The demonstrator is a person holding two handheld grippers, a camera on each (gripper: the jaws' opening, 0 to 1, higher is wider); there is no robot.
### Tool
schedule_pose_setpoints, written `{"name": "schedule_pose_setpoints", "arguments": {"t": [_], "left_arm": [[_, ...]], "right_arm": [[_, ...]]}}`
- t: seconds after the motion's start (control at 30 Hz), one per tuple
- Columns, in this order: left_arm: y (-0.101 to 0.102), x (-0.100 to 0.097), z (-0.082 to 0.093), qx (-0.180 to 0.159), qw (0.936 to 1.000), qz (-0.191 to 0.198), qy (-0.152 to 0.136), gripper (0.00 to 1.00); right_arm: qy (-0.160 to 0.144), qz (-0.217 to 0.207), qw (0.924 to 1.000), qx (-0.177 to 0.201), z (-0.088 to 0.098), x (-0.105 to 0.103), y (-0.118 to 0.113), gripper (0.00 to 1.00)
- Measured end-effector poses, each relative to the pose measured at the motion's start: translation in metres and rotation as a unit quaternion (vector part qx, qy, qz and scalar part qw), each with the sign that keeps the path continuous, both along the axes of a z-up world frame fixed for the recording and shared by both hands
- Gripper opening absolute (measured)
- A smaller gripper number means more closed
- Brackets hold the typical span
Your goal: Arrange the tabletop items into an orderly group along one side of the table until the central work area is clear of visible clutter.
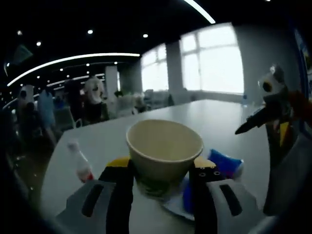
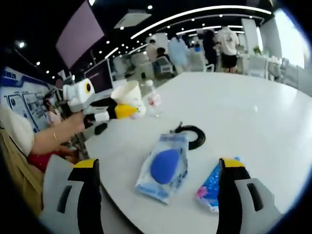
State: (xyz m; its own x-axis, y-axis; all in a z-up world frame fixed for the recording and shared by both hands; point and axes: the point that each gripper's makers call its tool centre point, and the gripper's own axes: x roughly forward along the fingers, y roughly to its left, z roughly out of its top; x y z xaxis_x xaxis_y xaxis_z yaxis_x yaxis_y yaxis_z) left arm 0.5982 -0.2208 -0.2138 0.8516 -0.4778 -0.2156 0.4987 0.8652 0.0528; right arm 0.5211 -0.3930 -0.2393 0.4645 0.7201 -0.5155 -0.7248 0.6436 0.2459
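White tabletop (image 2: 253,112) across both views, glossy, pale. Large open room behind: curved ceiling light strips, bright windows at upper right of the left gripper view, standing people (image 2: 226,41) at top centre of the right gripper view, blurred.

Right gripper view, centre: clear packet with a blue oval sponge (image 2: 164,167) flat on the table; black coiled cable (image 2: 191,135) just beyond it, touching its far edge or nearly so. Second packet, blue and pink (image 2: 213,184), at lower right, partly hidden behind the right-hand jaw; contents not legible. Small clear bottle (image 2: 152,100) upright at centre left, label hard to read.

Left gripper view: small bottle with a red label (image 1: 81,165) at lower left, tilted in frame. Blue packets (image 1: 225,164) under and behind the cup, cut off by the jaws. Faces and figures at left too dark to resolve.

Left gripper (image 1: 161,183): jaws closed against both sides of the paper cup (image 1: 164,151), cup upright, mouth open, centre of frame; same cup seen at upper left of the right gripper view, held by the left gripper (image 2: 127,108) with a person's forearm (image 2: 56,134) behind it.

Right gripper (image 2: 158,187): jaws spread wide, nothing between them, hovering over the sponge packet; seen at the right edge of the left gripper view as well.
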Motion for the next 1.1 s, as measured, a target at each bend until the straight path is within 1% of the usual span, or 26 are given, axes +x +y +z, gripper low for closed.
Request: {"name": "schedule_pose_setpoints", "arguments": {"t": [0.07,0.17,0.23,0.3,0.33,0.4,0.47,0.5,0.63,0.73,0.87,0.93,1.0,1.1], "left_arm": [[0.005,0.011,-0.005,0.001,0.9999,0.011,0.005,0.43],[0.009,0.024,-0.011,0.003,0.9998,0.021,0.005,0.43],[0.011,0.033,-0.016,0.002,0.9997,0.025,0.008,0.43],[0.012,0.039,-0.019,-0.006,0.9995,0.03,0.012,0.43],[0.013,0.045,-0.022,-0.008,0.9993,0.033,0.014,0.43],[0.017,0.054,-0.027,-0.002,0.9991,0.042,0.012,0.43],[0.017,0.062,-0.03,-0.008,0.999,0.043,0.011,0.43],[0.02,0.068,-0.033,-0.012,0.9986,0.051,0.011,0.43],[0.026,0.087,-0.042,-0.014,0.9975,0.069,0.008,0.43],[0.033,0.1,-0.054,-0.016,0.9962,0.084,0.017,0.43],[0.035,0.112,-0.071,-0.016,0.9959,0.085,0.025,0.43],[0.037,0.117,-0.081,-0.015,0.9954,0.088,0.034,0.43],[0.039,0.121,-0.087,-0.013,0.9949,0.093,0.035,0.43],[0.041,0.128,-0.095,-0.019,0.9937,0.103,0.04,0.43]], "right_arm": [[0.004,-0.003,1.0,0.001,-0.004,0.002,-0.002,1.0],[0.013,-0.001,0.9999,-0.003,-0.012,0.003,-0.003,1.0],[0.018,0.0,0.9998,-0.009,-0.019,0.004,-0.003,1.0],[0.022,0.003,0.9996,-0.014,-0.025,0.004,-0.002,1.0],[0.027,0.007,0.9993,-0.023,-0.03,0.005,-0.001,1.0],[0.031,0.009,0.9989,-0.034,-0.037,0.006,-0.002,1.0],[0.031,0.009,0.9987,-0.039,-0.042,0.008,-0.002,1.0],[0.035,0.009,0.9985,-0.041,-0.045,0.009,-0.002,1.0],[0.048,0.004,0.9982,-0.035,-0.055,0.012,-0.004,1.0],[0.057,-0.005,0.9978,-0.034,-0.061,0.013,-0.008,1.0],[0.069,-0.016,0.997,-0.032,-0.071,0.014,-0.015,1.0],[0.077,-0.022,0.9965,-0.023,-0.075,0.014,-0.016,1.0],[0.086,-0.026,0.9958,-0.016,-0.079,0.013,-0.016,1.0],[0.092,-0.025,0.9953,-0.016,-0.083,0.013,-0.015,1.0]]}}
